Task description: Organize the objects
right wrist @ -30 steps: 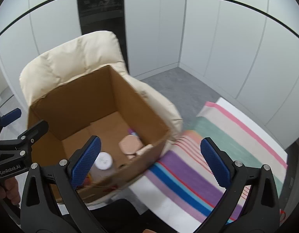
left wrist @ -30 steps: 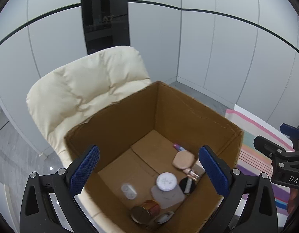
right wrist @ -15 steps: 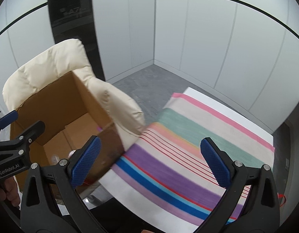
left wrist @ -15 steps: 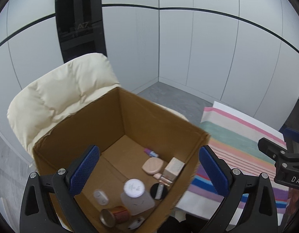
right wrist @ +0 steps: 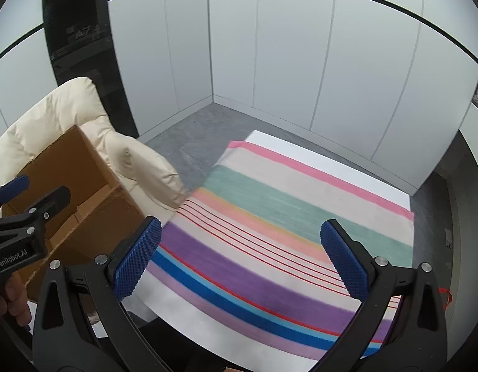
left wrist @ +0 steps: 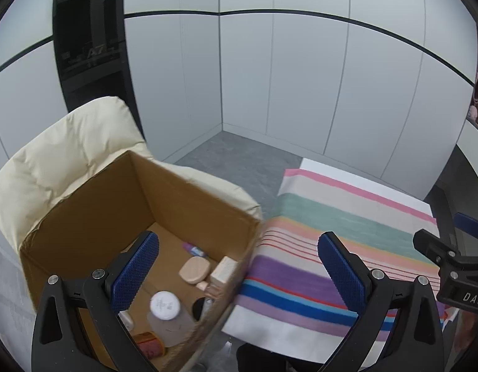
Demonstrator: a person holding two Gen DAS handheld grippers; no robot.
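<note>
A brown cardboard box [left wrist: 189, 198] sits on a cream padded chair [left wrist: 68, 152]. Inside lie a white-capped bottle [left wrist: 165, 305], a round peach compact [left wrist: 194, 269], a small beige block [left wrist: 224, 270], a purple-tipped tube [left wrist: 192, 249] and a copper tin [left wrist: 150, 345]. My left gripper [left wrist: 237, 274] hangs open over the box's right edge, nothing between its fingers. My right gripper [right wrist: 240, 255] is open above the striped cloth [right wrist: 285, 235], empty. The box [right wrist: 83, 192] shows at the left in the right wrist view, with the left gripper's body in front of it.
The striped cloth [left wrist: 347, 248] covers a table to the right of the chair. Grey floor [left wrist: 239, 161] and white wall panels [left wrist: 301, 77] lie behind. A dark glass panel [left wrist: 90, 46] stands at the back left. A hand [right wrist: 14, 297] grips the left tool.
Both views have swung to the right, away from the box and toward the striped cloth. The box has slid to the lower left in each view. Both grippers stayed open.
</note>
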